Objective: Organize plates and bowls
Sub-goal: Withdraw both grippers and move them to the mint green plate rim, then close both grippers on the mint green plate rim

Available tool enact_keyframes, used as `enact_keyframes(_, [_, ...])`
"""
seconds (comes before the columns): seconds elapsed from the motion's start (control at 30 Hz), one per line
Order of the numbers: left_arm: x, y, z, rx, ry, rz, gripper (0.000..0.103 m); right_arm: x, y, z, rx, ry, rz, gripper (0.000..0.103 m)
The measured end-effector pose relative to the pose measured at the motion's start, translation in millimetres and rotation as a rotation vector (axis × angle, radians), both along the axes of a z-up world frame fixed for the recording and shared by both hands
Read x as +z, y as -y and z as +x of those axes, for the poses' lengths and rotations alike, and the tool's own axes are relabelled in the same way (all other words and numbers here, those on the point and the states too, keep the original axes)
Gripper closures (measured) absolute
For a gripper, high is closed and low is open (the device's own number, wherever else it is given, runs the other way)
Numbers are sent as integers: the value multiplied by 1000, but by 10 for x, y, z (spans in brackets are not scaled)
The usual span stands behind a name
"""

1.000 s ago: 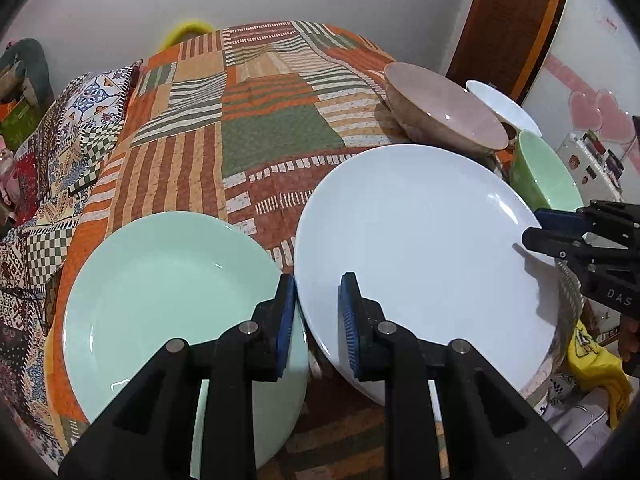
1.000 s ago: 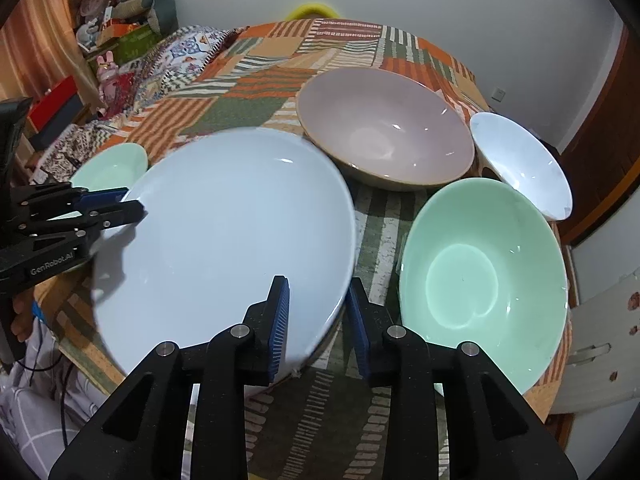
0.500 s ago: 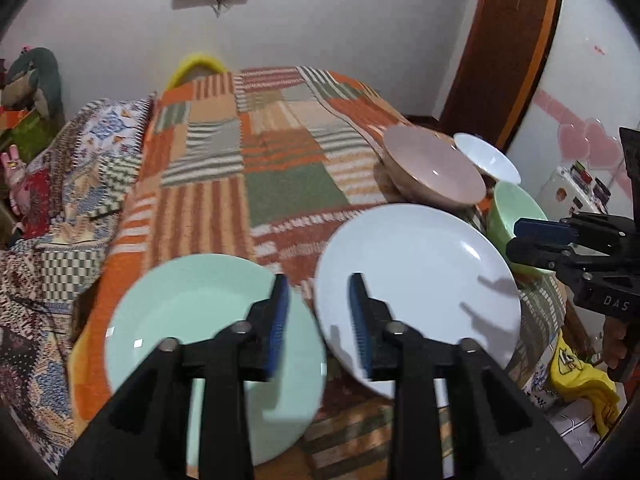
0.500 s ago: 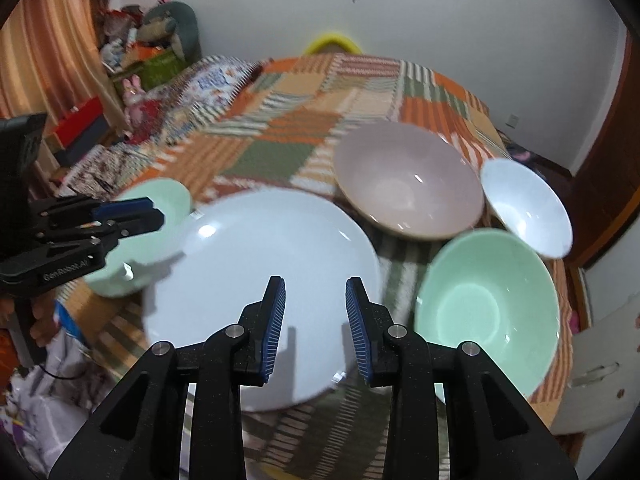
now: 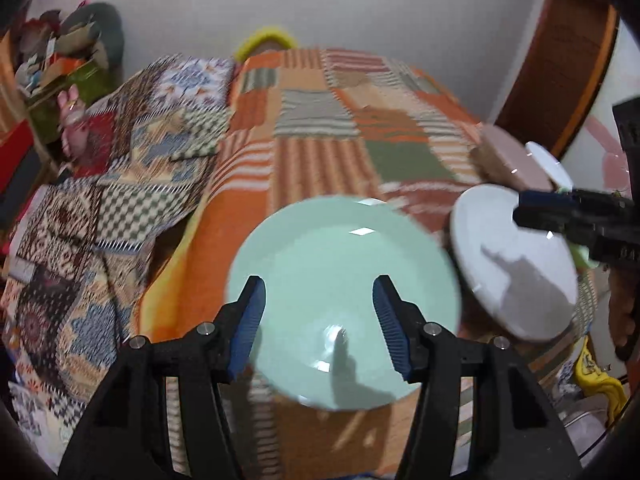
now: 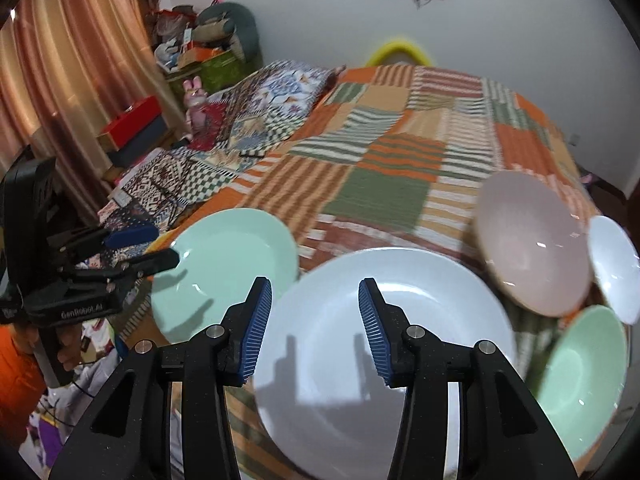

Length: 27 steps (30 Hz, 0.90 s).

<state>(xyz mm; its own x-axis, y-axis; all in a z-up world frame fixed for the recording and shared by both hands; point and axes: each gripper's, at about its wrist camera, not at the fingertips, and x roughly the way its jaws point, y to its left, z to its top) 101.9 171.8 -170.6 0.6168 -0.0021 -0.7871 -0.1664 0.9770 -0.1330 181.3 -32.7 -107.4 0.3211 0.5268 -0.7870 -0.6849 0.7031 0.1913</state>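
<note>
The far half of the patchwork cloth is bare and open to approach. The near edge is crowded: green plate and white plate lie just apart, leaving a narrow gap. At right, the pink bowl, white bowl and green bowl sit closely together, blocking passage.

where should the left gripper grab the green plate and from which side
Take the green plate by its near rim, coming in low from the table edge nearest the left gripper. It lies flat on the quilt, so only the thin raised edge offers a pinch, one finger above and one below. The jaws, just opened, are empty. The white plate sits close on the right, so avoid that side.
</note>
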Motion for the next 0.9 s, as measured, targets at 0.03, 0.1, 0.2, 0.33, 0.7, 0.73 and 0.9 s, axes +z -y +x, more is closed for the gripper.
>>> enact_keyframes(0.03, [-43, -54, -29, 9, -11, -3, 47, -42, -71, 31, 6, -13, -4, 61])
enact_keyframes(0.1, [-133, -160, -89, 27, -31, -13, 47, -94, -185, 65, 17, -25, -17, 61])
enact_keyframes(0.2, [-272, -311, -145, 54, -57, -42, 47, -185, -360, 124, 40, -48, -36, 61])
enact_keyframes(0.33, [-443, -449, -163, 65, -76, -111, 47, -300, -589, 196, 70, -65, -83, 61])
enact_keyframes(0.7, [-507, -371, -198, -7, -57, -201, 52, -538, -856, 330, 136, -103, -202, 64])
enact_keyframes(0.73, [-523, -375, -202, -7, -58, -213, 52, -557, -864, 335, 140, -110, -210, 66])
enact_keyframes(0.9, [-597, -309, -231, -23, -66, -239, 54, -652, -872, 377, 130, -143, -215, 78])
